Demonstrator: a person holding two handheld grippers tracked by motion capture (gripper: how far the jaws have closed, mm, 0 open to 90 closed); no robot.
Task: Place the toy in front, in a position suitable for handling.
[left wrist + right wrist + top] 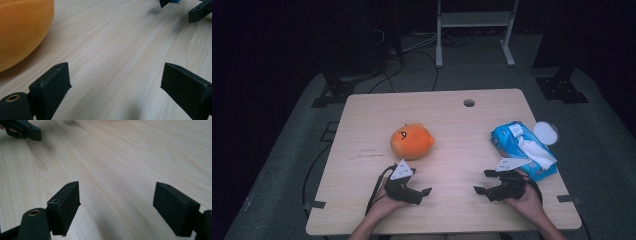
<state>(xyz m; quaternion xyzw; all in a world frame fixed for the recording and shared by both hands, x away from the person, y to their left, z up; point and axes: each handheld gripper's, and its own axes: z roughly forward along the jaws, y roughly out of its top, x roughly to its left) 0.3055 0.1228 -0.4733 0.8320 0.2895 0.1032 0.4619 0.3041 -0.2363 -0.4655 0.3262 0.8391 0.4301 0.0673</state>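
Grippers low over wooden table (pixel 452 120), facing each other | left gripper (pixel 414 184) jaws apart, empty, near orange plush toy (pixel 412 141) | right gripper (pixel 486 182) jaws apart, empty, just beside blue wet-wipes pack (pixel 512 145) | white lid (pixel 545 133) beside pack.

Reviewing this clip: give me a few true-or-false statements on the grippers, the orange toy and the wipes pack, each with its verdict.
1. The left gripper holds the orange toy. False: its jaws are open with nothing between them.
2. The right gripper is open above bare table. True.
3. The wipes pack lies at the table's right side. True.
4. The toy touches the wipes pack. False: bare wood separates them.
5. A white lid lies beside the wipes pack. True.
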